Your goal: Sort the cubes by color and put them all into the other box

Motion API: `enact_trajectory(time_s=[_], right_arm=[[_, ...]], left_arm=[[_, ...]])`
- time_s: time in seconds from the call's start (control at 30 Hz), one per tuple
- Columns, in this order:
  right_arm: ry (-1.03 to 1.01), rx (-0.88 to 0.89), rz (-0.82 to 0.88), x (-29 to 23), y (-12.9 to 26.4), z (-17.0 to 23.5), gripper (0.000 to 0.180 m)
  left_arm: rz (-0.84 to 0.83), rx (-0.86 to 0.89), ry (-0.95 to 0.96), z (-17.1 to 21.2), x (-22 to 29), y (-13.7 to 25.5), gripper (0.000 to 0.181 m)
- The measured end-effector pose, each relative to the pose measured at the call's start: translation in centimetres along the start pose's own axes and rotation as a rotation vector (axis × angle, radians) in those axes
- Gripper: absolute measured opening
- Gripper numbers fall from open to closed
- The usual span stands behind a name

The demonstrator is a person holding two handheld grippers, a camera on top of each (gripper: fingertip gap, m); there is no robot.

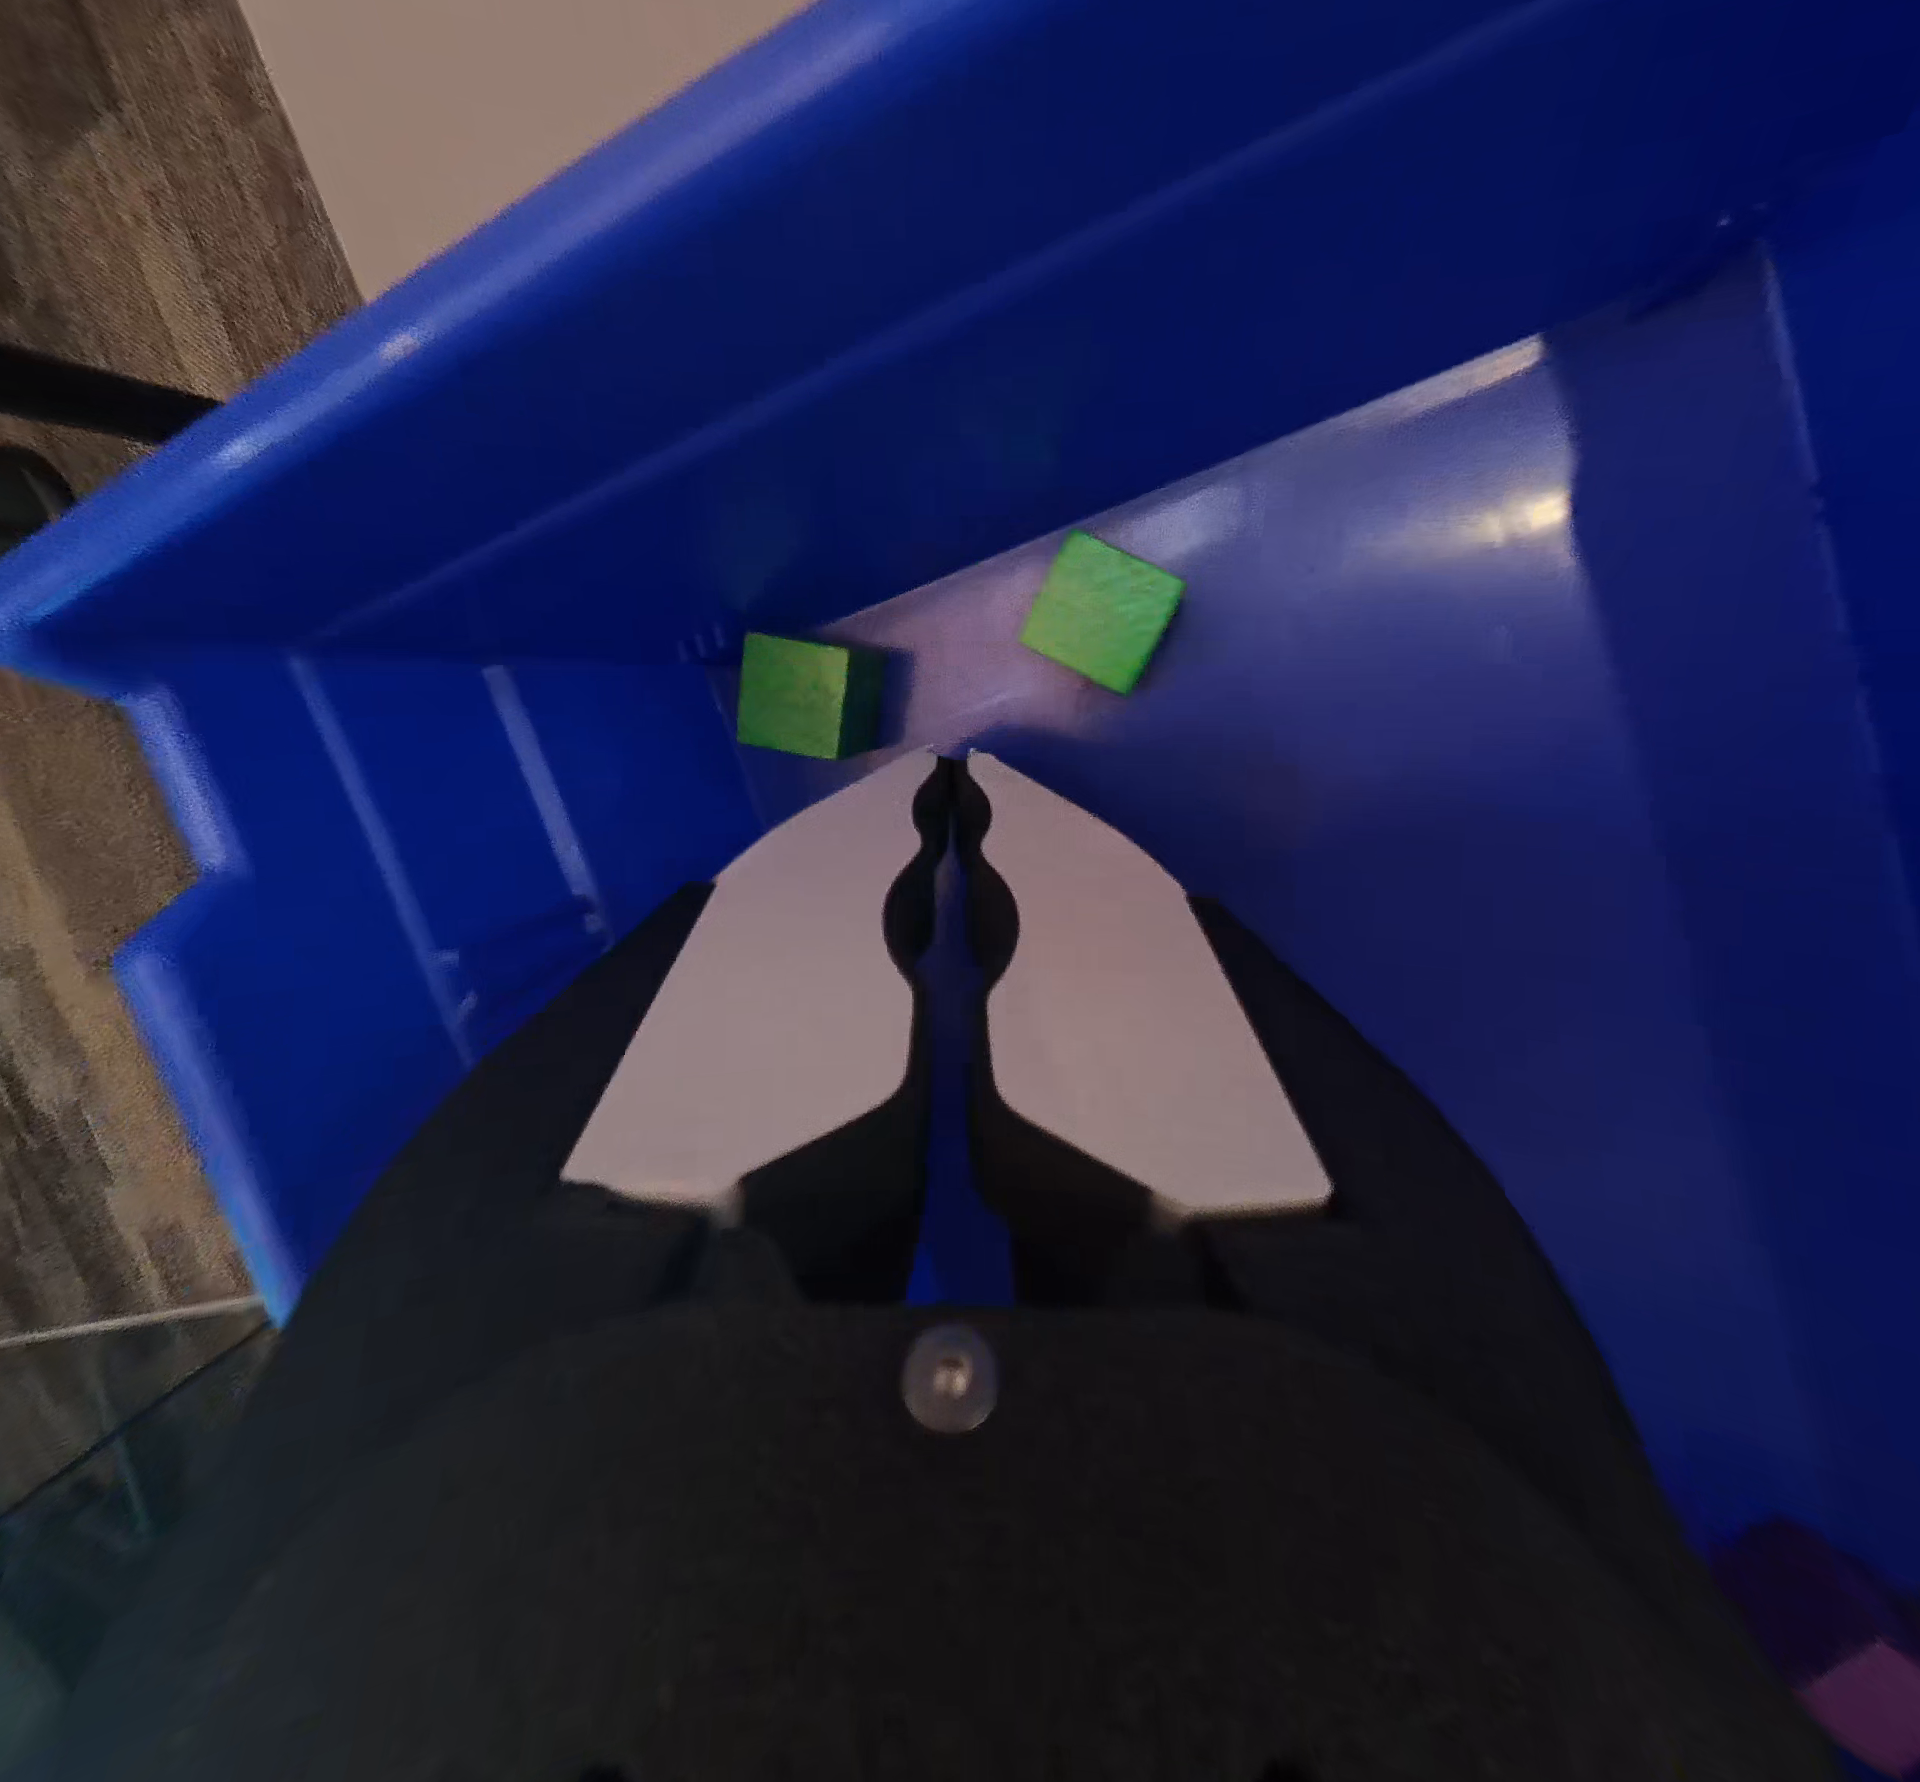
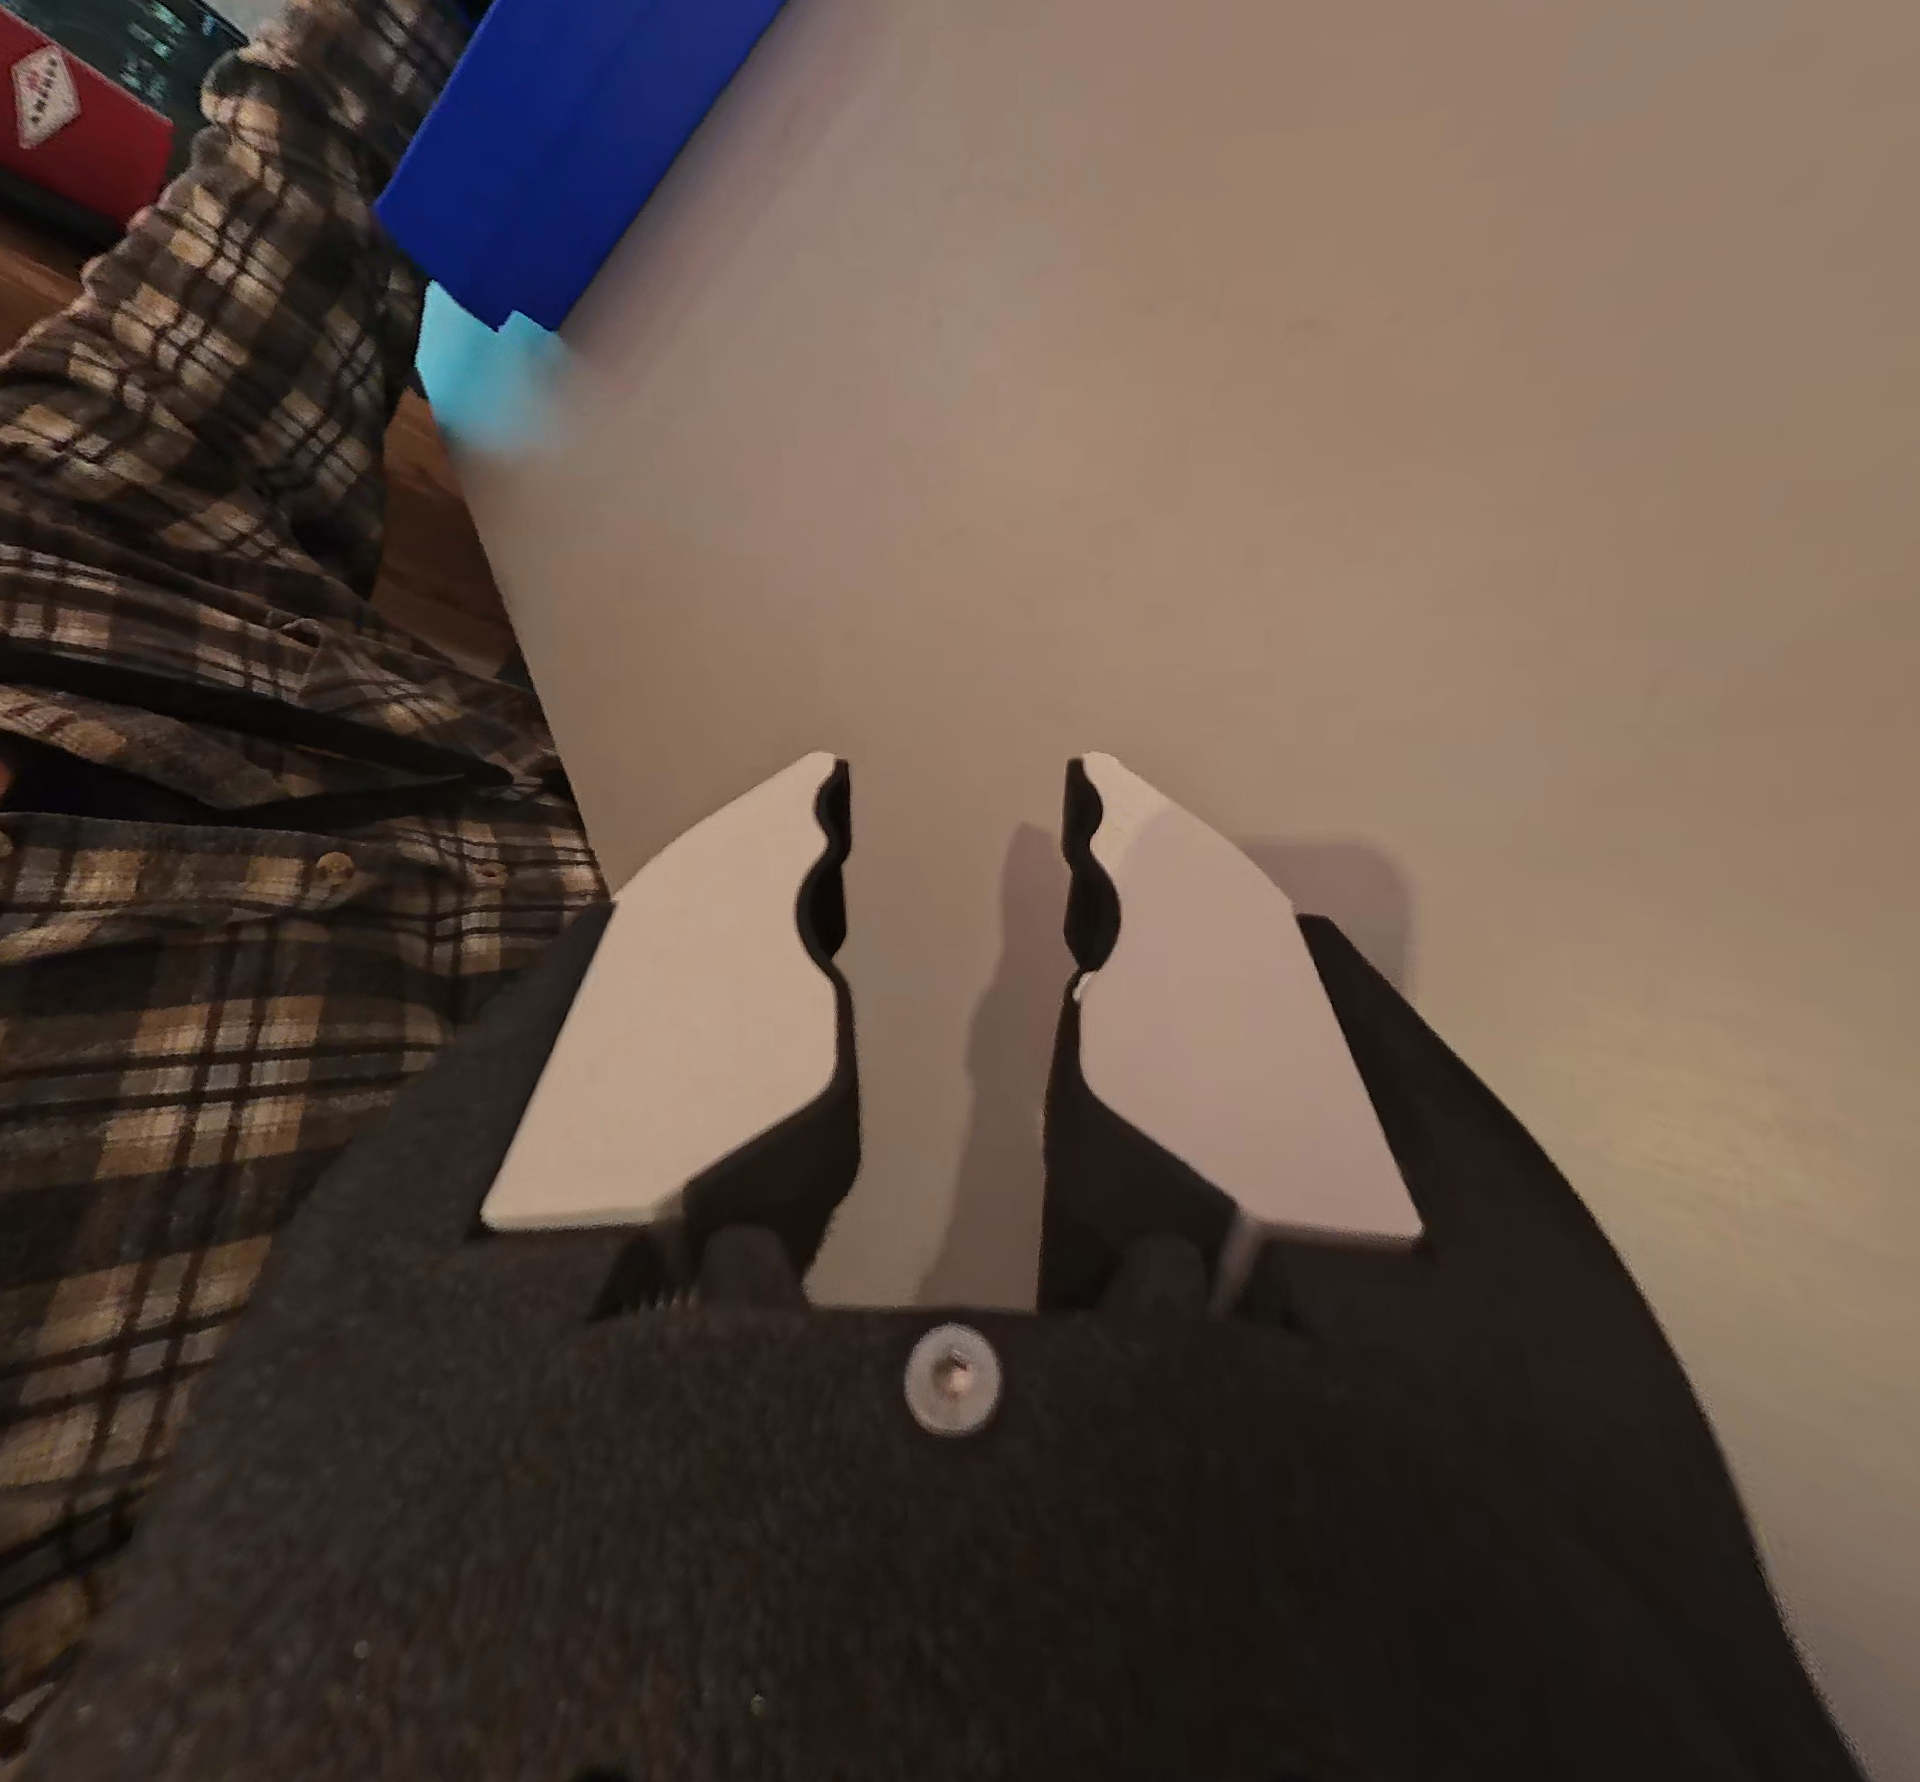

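Through the left wrist view, your left tool [image 1: 948, 776] is clamped on the thin edge of the blue box [image 1: 1351, 797], whose wall runs between the closed jaws. Two green cubes [image 1: 805, 695] lie inside, near the far corner: one against the wall, the other [image 1: 1101, 610] just beside it and turned askew. They look like small painted wood: light, rigid, likely a little slick, so take each across two flat opposite faces, not the corners. The box seems stiff plastic, yet a rim grip could twist under tilt.

Over in the right wrist view, your right tool [image 2: 956, 797] hangs open and empty above the bare counter [image 2: 1351, 382]. A blue box [image 2: 603, 101] sits well apart, beside your plaid sleeve [image 2: 260, 298]; its contents are hidden.
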State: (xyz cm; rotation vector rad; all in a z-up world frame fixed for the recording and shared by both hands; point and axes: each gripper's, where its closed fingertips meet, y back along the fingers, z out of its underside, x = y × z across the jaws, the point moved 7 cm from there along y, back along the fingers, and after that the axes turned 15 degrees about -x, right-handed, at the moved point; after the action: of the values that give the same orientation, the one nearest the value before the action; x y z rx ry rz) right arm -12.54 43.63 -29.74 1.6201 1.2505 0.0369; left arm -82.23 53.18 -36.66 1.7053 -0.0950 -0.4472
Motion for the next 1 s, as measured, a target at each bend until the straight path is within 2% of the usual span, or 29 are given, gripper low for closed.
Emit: enact_trajectory(time_s=[0.1, 0.23, 0.33, 0.43, 0.5, 0.6, 0.67, 0.8, 0.9, 1.0], right_arm=[[0.013, 0.008, -0.024, -0.1, -0.5, 0.2, 0.038], [0.033, 0.014, -0.059, -0.7, -1.0, 0.3, 0.039], [0.045, 0.003, -0.065, -1.2, -1.2, 0.4, 0.042], [0.058, -0.003, -0.053, -1.9, -1.1, 0.6, 0.044], [0.062, -0.005, -0.037, -2.3, -0.9, 0.9, 0.044], [0.052, 0.007, -0.029, -2.5, -0.6, 1.2, 0.044], [0.043, 0.009, -0.041, -2.5, -0.5, 1.1, 0.044], [0.055, 0.016, -0.049, -2.8, -0.8, 0.5, 0.043], [0.065, 0.040, -0.073, -3.0, -1.3, -0.3, 0.043], [0.041, 0.121, -0.166, -2.9, -2.2, -2.3, 0.044]], left_arm=[[0.024, 0.079, 0.003, 0.6, 0.1, 1.5, 0.000], [0.030, 0.196, -0.123, 0.7, 1.0, 3.3, 0.000], [0.028, 0.195, -0.193, 0.0, 1.8, 3.1, 0.034], [0.018, 0.098, -0.237, -0.7, 2.0, 1.3, 0.065], [0.021, 0.060, -0.259, -1.0, 2.0, 0.2, 0.065], [0.076, 0.116, -0.223, -1.9, 2.0, -0.1, 0.048], [0.126, 0.128, -0.212, -2.2, 2.2, -0.3, 0.025], [0.119, 0.095, -0.199, -1.9, 2.2, -0.1, 0.023], [0.064, 0.250, -0.181, -1.2, 1.9, 3.8, 0.022], [0.053, 0.585, -0.236, -1.1, 4.8, 11.4, 0.022]])
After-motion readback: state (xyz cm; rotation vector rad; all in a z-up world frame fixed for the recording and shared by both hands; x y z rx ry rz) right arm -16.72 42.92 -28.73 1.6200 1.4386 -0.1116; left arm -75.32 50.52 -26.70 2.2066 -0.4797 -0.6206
